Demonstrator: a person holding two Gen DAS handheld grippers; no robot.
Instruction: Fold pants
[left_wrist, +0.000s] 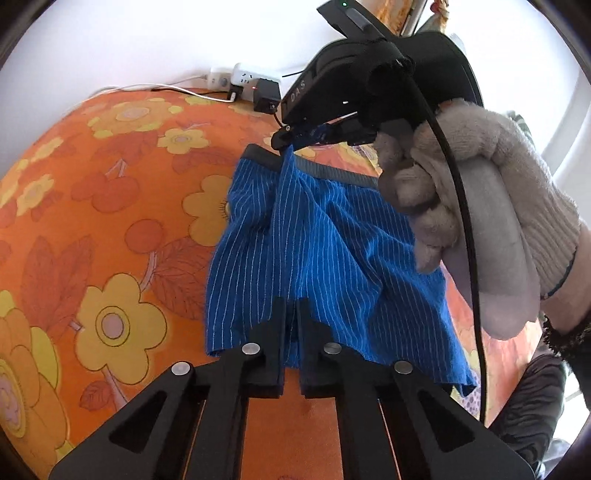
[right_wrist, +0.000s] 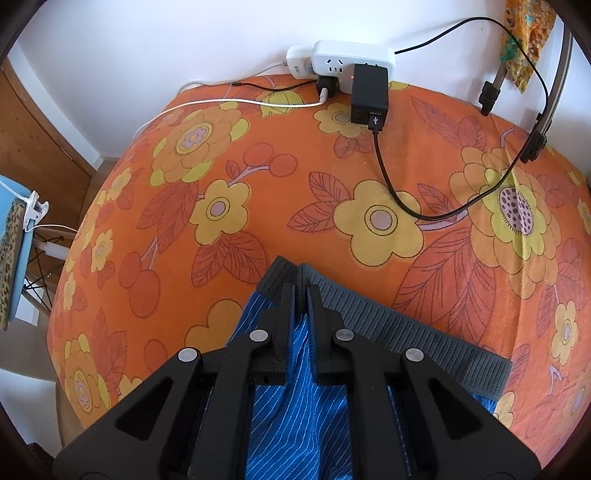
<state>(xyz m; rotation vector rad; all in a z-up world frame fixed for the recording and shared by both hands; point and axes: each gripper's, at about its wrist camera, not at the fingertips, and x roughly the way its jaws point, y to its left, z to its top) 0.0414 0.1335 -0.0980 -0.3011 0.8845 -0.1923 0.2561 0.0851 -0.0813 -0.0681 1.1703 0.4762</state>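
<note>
Blue pinstriped knit shorts with a grey ribbed waistband (left_wrist: 325, 236) lie on the orange floral bedspread (left_wrist: 110, 221), one side lifted, no crease set yet. Right gripper (right_wrist: 302, 295) is clamped on the waistband; left gripper (left_wrist: 291, 314) is pinching the hem. Fold looks barely begun: most remains.

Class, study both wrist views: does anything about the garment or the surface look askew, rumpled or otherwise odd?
Yes. The blue pinstriped shorts lie rumpled, not flat: the right gripper pinches the grey ribbed waistband into a raised ridge, and the left gripper clamps the hem. A black cable trails loose across the orange floral cover.
</note>
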